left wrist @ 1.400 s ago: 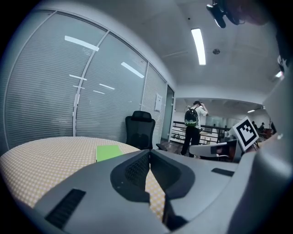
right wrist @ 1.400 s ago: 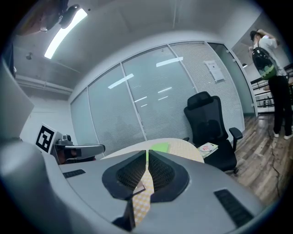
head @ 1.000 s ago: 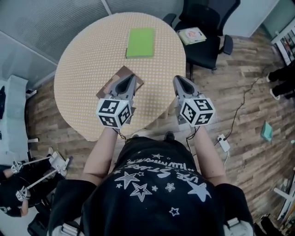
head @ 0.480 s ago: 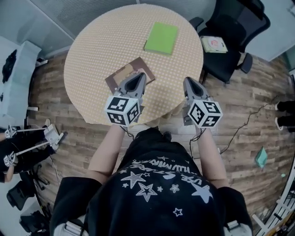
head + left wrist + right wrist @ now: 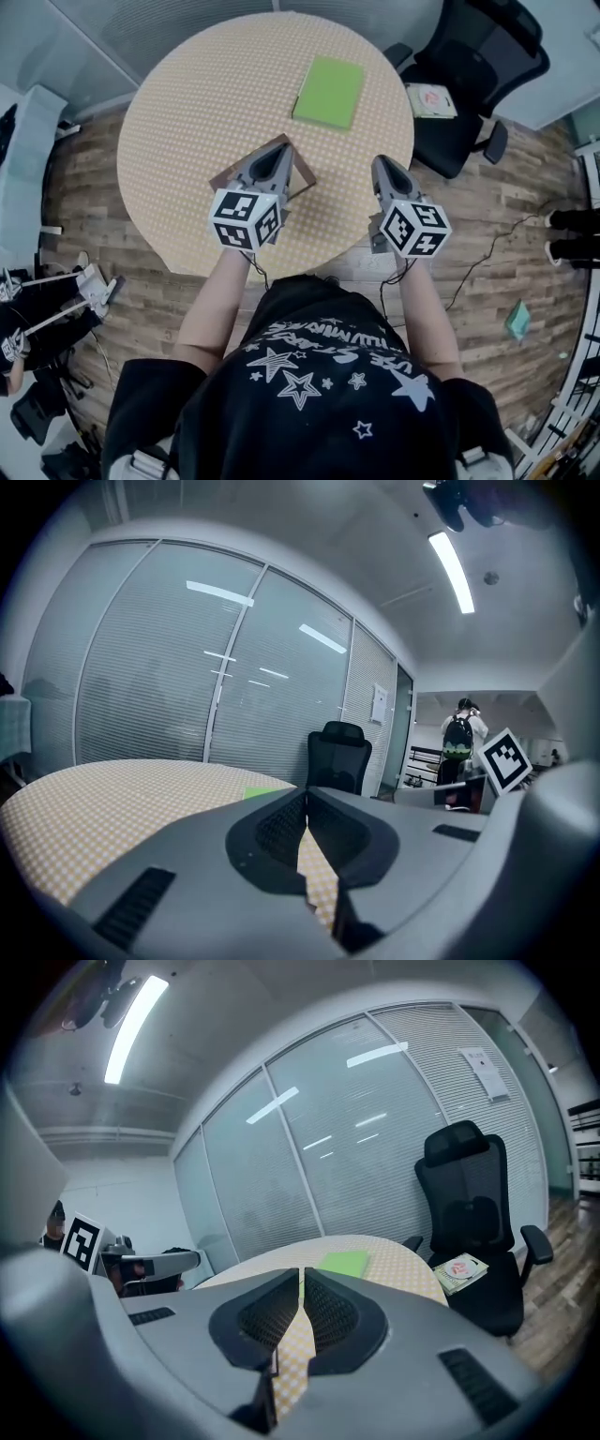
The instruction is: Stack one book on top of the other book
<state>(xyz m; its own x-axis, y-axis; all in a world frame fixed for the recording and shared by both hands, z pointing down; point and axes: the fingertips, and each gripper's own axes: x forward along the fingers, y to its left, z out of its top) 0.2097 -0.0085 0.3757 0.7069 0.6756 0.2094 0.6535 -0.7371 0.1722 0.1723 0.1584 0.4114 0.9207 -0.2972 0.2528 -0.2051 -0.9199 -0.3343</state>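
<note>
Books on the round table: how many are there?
2. The flat green book lies far right on the checkered round table; the brown book lies nearer, partly hidden behind the left gripper.

The green book [image 5: 328, 92] lies flat and closed on the far right part of the round checked table [image 5: 187, 112], its plain bright cover up, its long sides running away from the person and leaning slightly right. The brown book [image 5: 302, 172] lies flat nearer the person, close to the table's near edge, turned at an angle so that one corner points toward the green book; much of its cover is hidden in the head view. The two books lie well apart, not stacked.
</note>
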